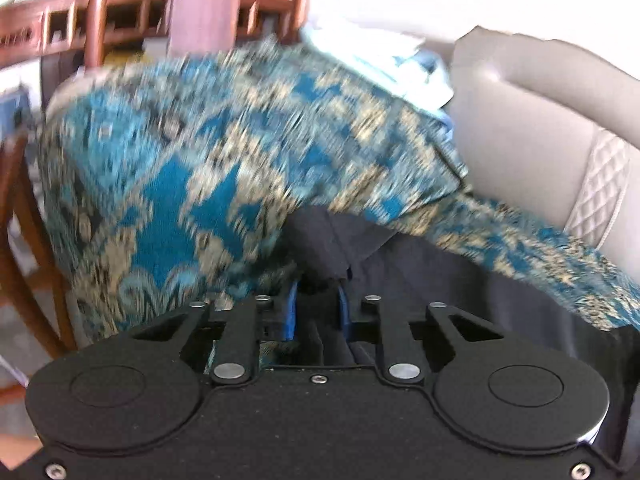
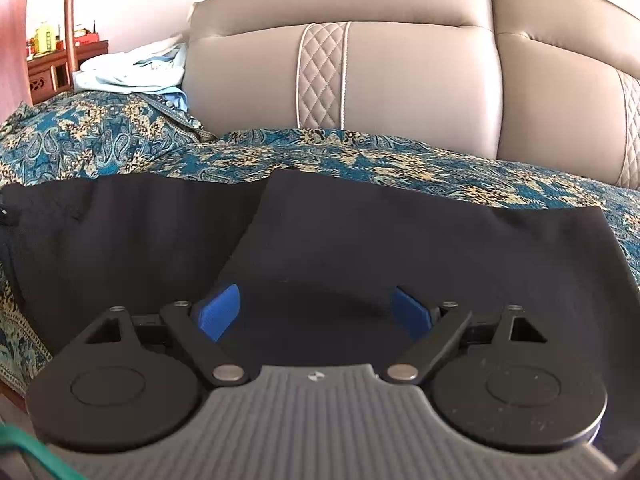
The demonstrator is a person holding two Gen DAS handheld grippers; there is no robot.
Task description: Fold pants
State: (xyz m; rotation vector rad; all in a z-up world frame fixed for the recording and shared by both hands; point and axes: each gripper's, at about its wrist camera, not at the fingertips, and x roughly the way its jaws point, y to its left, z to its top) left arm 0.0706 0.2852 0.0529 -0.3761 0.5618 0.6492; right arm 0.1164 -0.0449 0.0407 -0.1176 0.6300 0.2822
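Dark navy pants (image 2: 360, 232) lie spread flat on a blue and cream patterned cover (image 2: 120, 136) over a sofa seat. In the left wrist view a bunched fold of the pants (image 1: 420, 272) rises between the blue pads, and my left gripper (image 1: 318, 300) is shut on that fold, with its pads close together. The left view is blurred. My right gripper (image 2: 316, 312) hovers low over the middle of the pants. It is open, its blue pads are wide apart, and only flat cloth lies below them.
A beige leather sofa backrest (image 2: 400, 80) with quilted stripes stands behind the pants. A heap of pale blue and white clothes (image 2: 128, 72) lies at the sofa's left end. Wooden furniture (image 1: 100, 12) and a wooden frame (image 1: 24, 220) stand to the left.
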